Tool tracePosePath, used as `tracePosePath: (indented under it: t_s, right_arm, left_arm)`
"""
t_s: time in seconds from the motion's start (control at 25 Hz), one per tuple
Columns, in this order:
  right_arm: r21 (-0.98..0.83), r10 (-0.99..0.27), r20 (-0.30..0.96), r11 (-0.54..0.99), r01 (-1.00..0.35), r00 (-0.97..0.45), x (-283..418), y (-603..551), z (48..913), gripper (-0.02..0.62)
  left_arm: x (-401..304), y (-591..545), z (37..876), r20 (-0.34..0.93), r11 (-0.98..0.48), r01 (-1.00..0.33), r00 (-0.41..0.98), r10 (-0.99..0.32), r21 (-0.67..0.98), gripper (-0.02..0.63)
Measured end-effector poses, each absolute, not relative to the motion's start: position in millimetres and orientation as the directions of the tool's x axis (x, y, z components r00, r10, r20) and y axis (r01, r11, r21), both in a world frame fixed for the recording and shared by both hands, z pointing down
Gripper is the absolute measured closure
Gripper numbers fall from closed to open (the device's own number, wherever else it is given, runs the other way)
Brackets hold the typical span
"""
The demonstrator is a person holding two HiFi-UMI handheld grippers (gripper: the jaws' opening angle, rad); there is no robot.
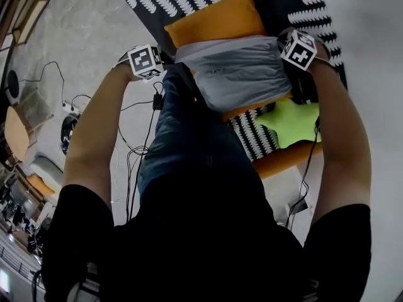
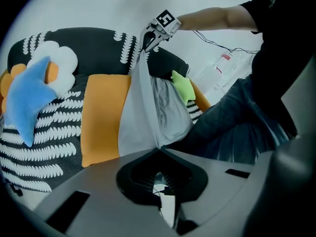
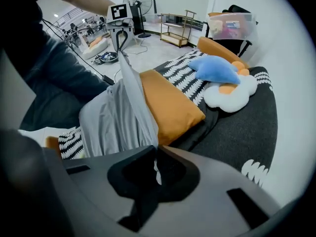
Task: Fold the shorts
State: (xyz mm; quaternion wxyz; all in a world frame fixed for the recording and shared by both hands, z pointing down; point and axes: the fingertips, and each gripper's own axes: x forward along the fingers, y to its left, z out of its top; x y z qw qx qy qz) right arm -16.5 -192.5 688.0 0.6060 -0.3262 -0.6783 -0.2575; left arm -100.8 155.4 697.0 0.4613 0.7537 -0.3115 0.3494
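Hanging mid-frame in the head view, the grey shorts (image 1: 236, 74) are pinched at 2 corners by the closed left claw (image 1: 171, 60) and right claw (image 1: 281, 43). In the left gripper view the cloth is seen sagging; in the right gripper view likewise, so the edge should be pulled taut and level.

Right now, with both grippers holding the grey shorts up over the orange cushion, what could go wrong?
1. The left gripper and right gripper each pinch only a thin corner of the shorts; the fabric might slip out of either.
2. The shorts sag and wrinkle between them, so a fold laid on the orange cushion may come out creased.
3. The green star pillow lies close and could snag the hanging hem.
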Motion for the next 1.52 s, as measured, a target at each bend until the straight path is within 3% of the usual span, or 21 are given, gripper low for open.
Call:
tracePosePath:
  t_s: [0.32, 1.0, 1.52]
  right_arm:
    - [-0.022, 0.123, 0.99, 0.64, 0.768, -0.073, 38, -199, 684, 0.575]
    - [-0.065, 0.116, 0.993, 0.701, 0.71, -0.024, 120, -187, 683, 0.575]
    - [-0.068, 0.083, 0.996, 0.71, 0.701, 0.013, 180, -177, 719, 0.575]
  left_arm:
    - [-33, 150, 682, 0.828, -0.353, -0.82, 0.531, -0.179, 0.45, 0.586]
    - [75, 172, 666, 0.768, -0.426, -0.744, 0.621, -0.156, 0.515, 0.586]
    - [158, 186, 717, 0.73, -0.454, -0.7, 0.668, -0.142, 0.552, 0.586]
